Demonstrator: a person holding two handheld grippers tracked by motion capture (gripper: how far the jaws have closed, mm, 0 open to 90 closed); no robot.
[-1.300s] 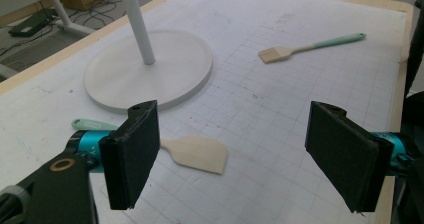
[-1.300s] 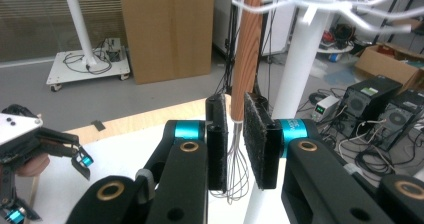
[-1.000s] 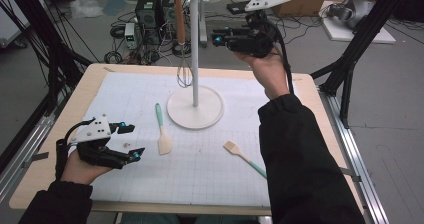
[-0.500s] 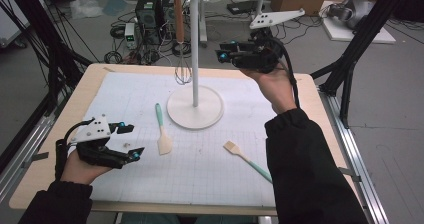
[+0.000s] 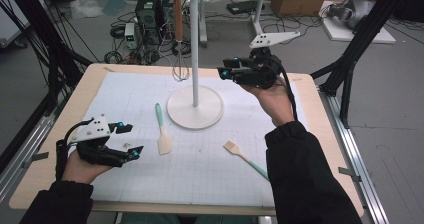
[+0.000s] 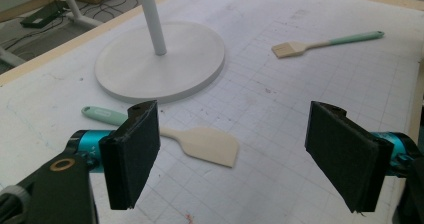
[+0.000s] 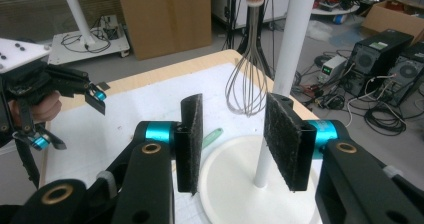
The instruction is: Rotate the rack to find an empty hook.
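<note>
Two utensils lie on the white mat, one hangs on the rack: that is the count at this moment.

Hung: a whisk with a brown handle, dangling from a hook at the top of the white stand, wire loops down beside the pole. In the right gripper view the whisk hangs free, just beyond the jaws, nothing holding it.

Not hung: a spatula with a pale blade and green handle, left of the stand's round base; and a pastry brush with a green handle, on the mat in front of the base and to its right, close to the right sleeve.

Right gripper: held above the table beside the pole, pointing left. Its jaws have just been opening; they stand partly spread with nothing between them. Judged: it has let go of the whisk, so that step looks finished.

Left gripper: hand resting near the front left of the mat, jaws spread wide and empty. In the left gripper view the spatula lies on the mat just ahead, between the two pads' lines but untouched.

Progress, as a judgement: roughly one of three items placed. Remaining: pick up the spatula, likely with the left gripper, then the brush.
</note>
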